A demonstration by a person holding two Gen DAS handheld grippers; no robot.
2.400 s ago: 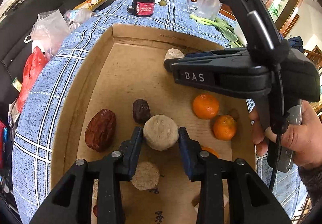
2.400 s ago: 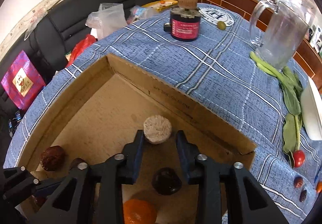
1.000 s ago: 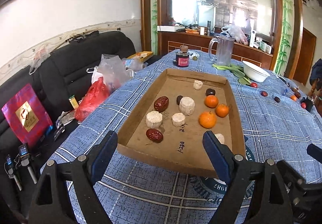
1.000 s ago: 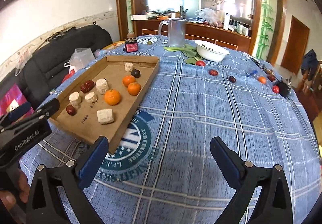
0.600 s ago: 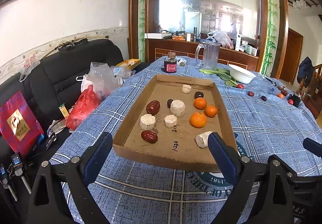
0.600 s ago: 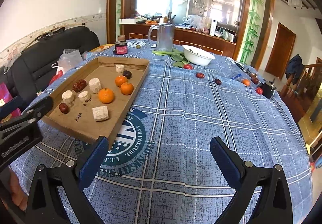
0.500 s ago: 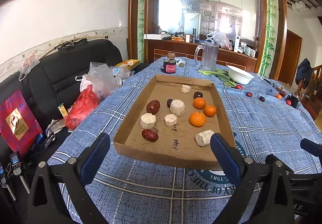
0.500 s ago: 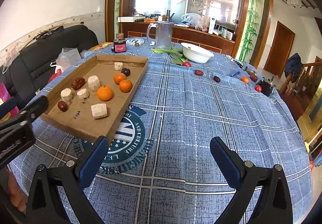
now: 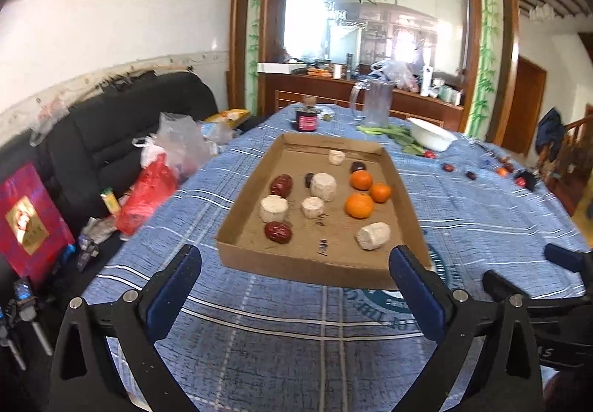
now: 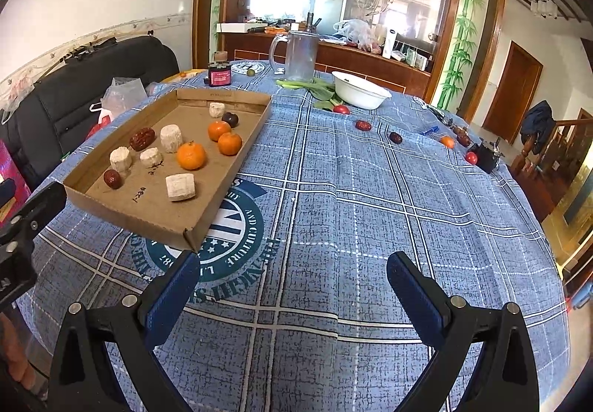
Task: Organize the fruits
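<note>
Both grippers hang back over the near edge of the bench w/ blue plaid cloth (image 10: 370,212), nothing held. Left gripper (image 9: 294,286): jaws spread wide, empty. Right gripper (image 10: 292,282): jaws likewise spread, only cloth between them.

Shallow brown cardboard tray (image 10: 222,189) sits approx. 10 o'clock from the right gripper, dead ahead at 12 for the left. Inside: three orange mandarins (image 10: 191,155) grouped on the right side, wrinkled red dates (image 10: 142,138) on the left, pale round cakes (image 10: 171,138) in the middle, one cake lying alone nearer the front (image 10: 180,186).

Judging by that, sorting is well along but not finished: loose small red and orange fruits (image 10: 363,125) lie scattered on the cloth at 1–2 o'clock of the right gripper, well apart from the tray, near the white bowl (image 10: 359,89). Those prob. go in next.
</note>
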